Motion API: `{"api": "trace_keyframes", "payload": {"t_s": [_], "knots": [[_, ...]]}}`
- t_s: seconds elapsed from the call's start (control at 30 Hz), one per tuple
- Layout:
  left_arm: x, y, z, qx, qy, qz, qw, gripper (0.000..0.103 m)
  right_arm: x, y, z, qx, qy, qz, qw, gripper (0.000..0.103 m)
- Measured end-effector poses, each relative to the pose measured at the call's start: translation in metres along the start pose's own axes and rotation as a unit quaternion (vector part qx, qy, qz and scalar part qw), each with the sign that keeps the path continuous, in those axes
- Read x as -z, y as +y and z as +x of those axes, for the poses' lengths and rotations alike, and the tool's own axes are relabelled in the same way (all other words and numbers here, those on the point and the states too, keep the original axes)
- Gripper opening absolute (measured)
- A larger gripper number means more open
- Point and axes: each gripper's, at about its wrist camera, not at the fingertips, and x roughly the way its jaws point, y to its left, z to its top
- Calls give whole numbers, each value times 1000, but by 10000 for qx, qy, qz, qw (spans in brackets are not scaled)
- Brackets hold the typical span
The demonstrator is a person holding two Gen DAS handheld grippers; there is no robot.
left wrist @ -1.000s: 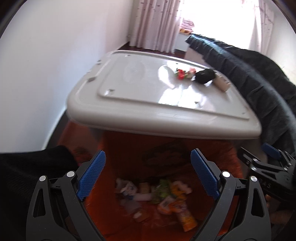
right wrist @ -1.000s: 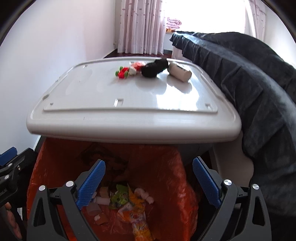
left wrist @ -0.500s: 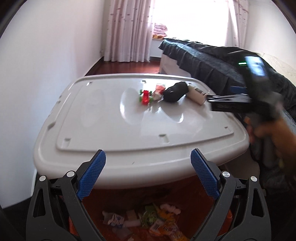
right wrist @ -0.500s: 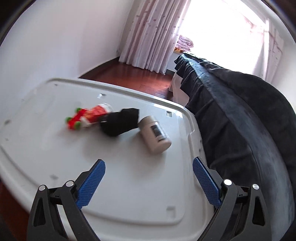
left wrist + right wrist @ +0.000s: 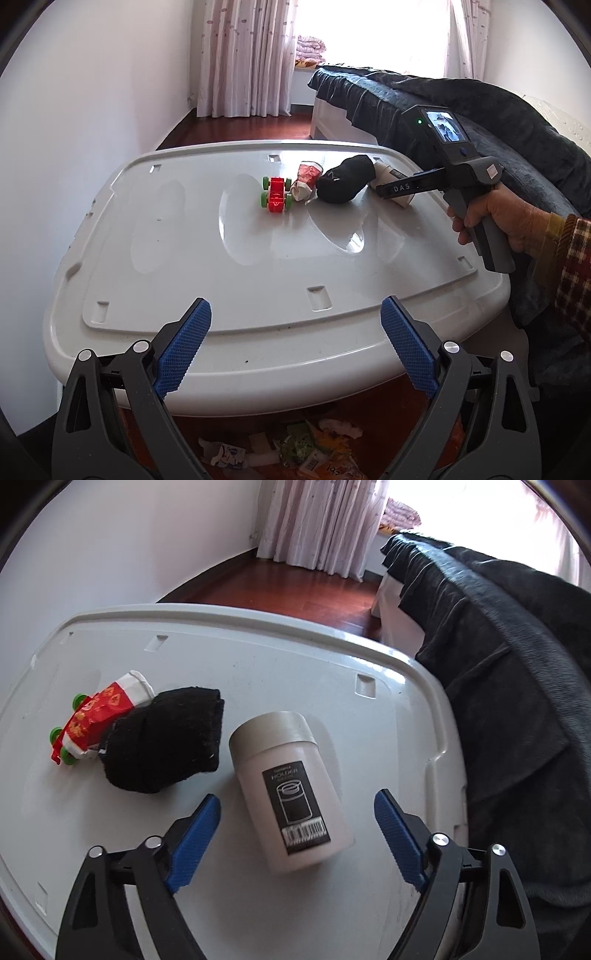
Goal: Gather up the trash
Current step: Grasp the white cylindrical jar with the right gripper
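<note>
A white canister (image 5: 291, 794) lies on its side on the grey bin lid (image 5: 258, 664), with a black sock (image 5: 166, 742), a crumpled red wrapper (image 5: 99, 716) and a red toy car with green wheels (image 5: 276, 194) to its left. My right gripper (image 5: 297, 830) is open and empty, its fingers on either side of the canister's near end. It shows in the left wrist view (image 5: 391, 190) over the canister (image 5: 395, 177). My left gripper (image 5: 295, 343) is open and empty above the lid's near edge (image 5: 258, 354). The sock (image 5: 341, 181) and the wrapper (image 5: 306, 179) lie far from it.
An orange-lined trash bin (image 5: 303, 446) holding several wrappers stands below the lid's near edge. A bed with a dark blanket (image 5: 517, 664) runs along the right. A white wall (image 5: 92, 129) is on the left, curtains (image 5: 251, 55) and wooden floor beyond.
Both grippers rose from over the trash bin. My right gripper moved forward across the lid and now straddles the canister. My left gripper tilted up to look over the lid.
</note>
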Motion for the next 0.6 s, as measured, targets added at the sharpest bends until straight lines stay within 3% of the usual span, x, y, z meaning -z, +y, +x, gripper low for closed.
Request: {"api": "trace_keyframes", "payload": {"t_s": [0.1,0.13,0.17,0.27,0.4,0.6], "knots": [[0,-1,2,-15,2,28,10000,91,-3,1,9,-131,198,-78,9997,66],[0,-3,3,-29,3,43,10000,91,-3,2,12,-195,296,-90,9993,53],[1,-3,3,-36,13,55,10000,91,-3,2,13,-229,354,-67,9991,51],[0,-2,6,38,47,-3,10000,91,1,2,6,-7,352,18,9994,50],[-15,-5,13,481,99,121,9987,91,14,3,-21,17,187,118,9998,48],[-65,-24,44,1629,49,885,9827,91,36,-10,-77,-110,-218,277,9993,47]]}}
